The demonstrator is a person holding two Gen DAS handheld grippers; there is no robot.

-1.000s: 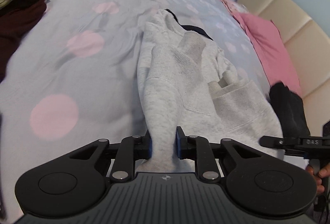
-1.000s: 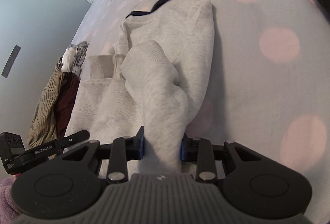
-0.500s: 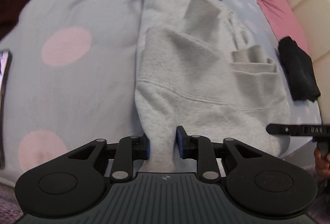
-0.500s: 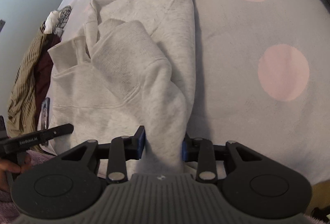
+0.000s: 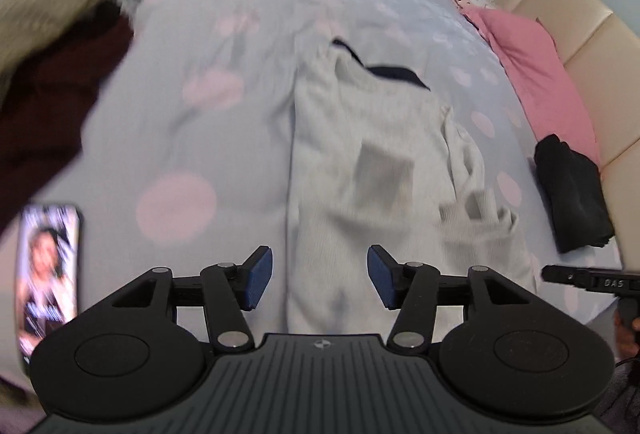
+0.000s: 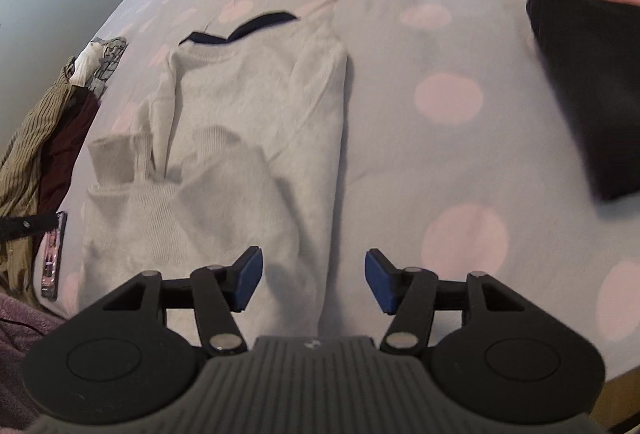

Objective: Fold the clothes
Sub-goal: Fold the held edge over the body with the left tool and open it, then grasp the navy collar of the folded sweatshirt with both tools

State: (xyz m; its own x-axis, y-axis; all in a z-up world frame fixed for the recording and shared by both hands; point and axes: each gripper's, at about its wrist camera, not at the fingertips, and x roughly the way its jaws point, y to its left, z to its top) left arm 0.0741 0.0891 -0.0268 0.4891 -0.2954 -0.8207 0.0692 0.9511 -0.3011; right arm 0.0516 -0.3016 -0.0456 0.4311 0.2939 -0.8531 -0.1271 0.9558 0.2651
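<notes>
Bed: dotted grey bedspread (image 5: 208, 138), pink pillow (image 5: 532, 74) beyond.
Left gripper (image 5: 320, 282): jaws opening, hem released.
Right gripper (image 6: 313, 280): jaws opening, nothing pinched now.
Sweatshirt (image 6: 260, 122): flat, sleeves folded in, just dropped.
Meaning: fold laid, next fold due.

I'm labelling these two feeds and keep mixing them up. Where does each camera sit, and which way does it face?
Left wrist: rides the left gripper, tilted down over the grey sweatshirt on the dotted bedspread; its jaws are opening, off the cloth; the right gripper shows at the right edge.
Right wrist: rides the right gripper, facing likewise, jaws opening, nothing pinched.
Shared: sweatshirt, bedspread, folded black garment, phone, clothes pile.
</notes>
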